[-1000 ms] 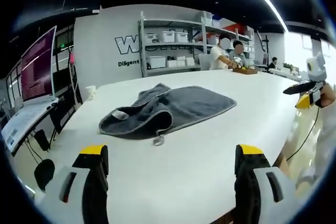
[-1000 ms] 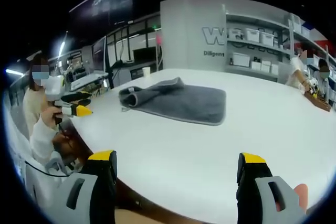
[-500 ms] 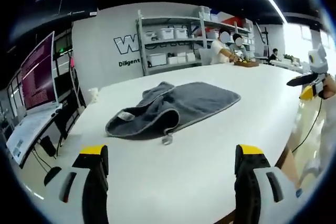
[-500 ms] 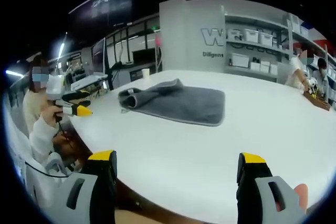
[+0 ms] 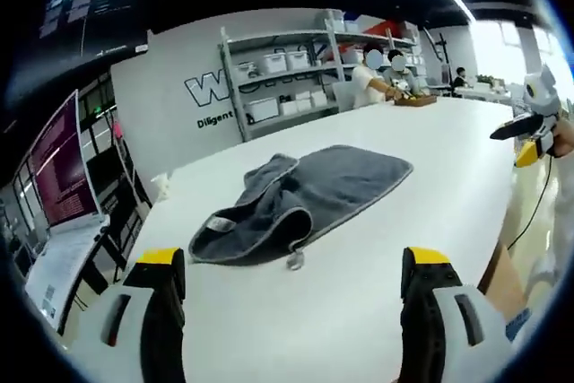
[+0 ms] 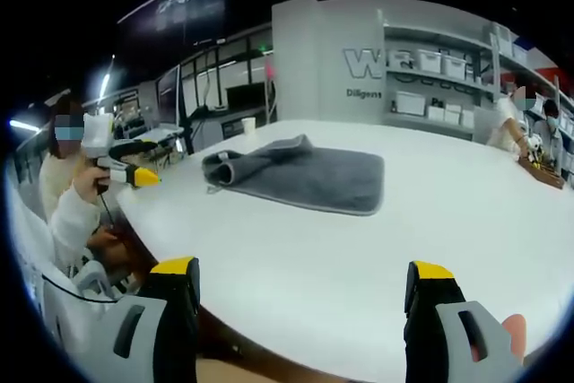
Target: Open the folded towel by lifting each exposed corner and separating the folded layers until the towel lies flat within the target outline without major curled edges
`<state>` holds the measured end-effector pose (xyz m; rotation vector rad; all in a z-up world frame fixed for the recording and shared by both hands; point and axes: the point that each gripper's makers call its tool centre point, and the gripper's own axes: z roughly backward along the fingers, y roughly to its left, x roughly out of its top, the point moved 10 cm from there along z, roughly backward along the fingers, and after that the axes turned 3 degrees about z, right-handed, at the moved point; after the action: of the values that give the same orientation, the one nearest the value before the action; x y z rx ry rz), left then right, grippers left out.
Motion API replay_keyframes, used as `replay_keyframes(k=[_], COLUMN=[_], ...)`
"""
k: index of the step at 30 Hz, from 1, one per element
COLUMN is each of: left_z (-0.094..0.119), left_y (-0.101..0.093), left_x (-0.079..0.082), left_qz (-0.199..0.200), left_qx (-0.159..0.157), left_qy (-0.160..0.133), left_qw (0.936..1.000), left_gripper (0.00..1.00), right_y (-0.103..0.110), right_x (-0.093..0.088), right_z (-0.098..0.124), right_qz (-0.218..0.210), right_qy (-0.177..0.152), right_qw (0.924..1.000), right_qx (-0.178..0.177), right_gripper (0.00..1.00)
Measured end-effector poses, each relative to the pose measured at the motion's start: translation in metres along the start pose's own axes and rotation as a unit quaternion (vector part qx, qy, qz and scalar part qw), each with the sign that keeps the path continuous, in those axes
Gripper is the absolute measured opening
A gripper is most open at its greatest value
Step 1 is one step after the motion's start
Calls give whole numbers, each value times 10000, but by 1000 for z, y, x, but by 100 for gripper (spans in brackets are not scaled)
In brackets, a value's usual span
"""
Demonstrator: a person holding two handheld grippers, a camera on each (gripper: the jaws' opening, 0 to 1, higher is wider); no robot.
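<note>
A folded grey towel [image 5: 300, 196] lies rumpled on the white table [image 5: 359, 293], with a small label tab at its near edge; in the right gripper view the towel [image 6: 305, 175] sits toward the table's far left. My left gripper [image 5: 293, 311] is open, short of the towel and above the table's near edge. My right gripper [image 6: 303, 311] is open too, well back from the towel over the table [image 6: 359, 257] edge. The left gripper [image 6: 126, 172] shows at the left of the right gripper view, held in a person's hand. The right gripper [image 5: 529, 127] shows at the right edge of the left gripper view.
Shelving [image 5: 287, 78] with white bins stands against the back wall. Two people [image 5: 381, 73] work at the table's far end beside a wooden tray [image 6: 543, 172]. A monitor [image 5: 58, 177] stands on the left. A paper cup [image 6: 248, 124] sits at the table's far edge.
The left gripper has been raised and tilted, so the towel sits lower and closer in its view. In the right gripper view the left gripper has risen a little; the towel has not moved.
</note>
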<state>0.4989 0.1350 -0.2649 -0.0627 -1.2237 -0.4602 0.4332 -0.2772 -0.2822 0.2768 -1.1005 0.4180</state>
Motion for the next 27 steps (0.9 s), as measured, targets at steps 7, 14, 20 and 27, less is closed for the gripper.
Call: replay_keyframes(k=[7, 14, 20, 27], left_z=[-13, -33, -58, -98], left_y=[-6, -18, -29, -39], left_x=[26, 55, 71, 78], left_qz=[-633, -1427, -2016, -2715], left_qx=[80, 201, 260, 563], left_qy=[-69, -219, -200, -326], left_qw=[9979, 9893, 9789, 9602], left_gripper=[99, 97, 96, 93], right_y=[0, -2, -4, -8], right_x=[1, 1, 2, 2], right_z=[0, 1, 2, 6], right_qz=[-1, -18, -34, -83], right_qy=[1, -29, -52, -107], right_qw=[10000, 10000, 10000, 9999], right_qx=[-1, -20, -33, -82], right_gripper=[95, 95, 95, 95])
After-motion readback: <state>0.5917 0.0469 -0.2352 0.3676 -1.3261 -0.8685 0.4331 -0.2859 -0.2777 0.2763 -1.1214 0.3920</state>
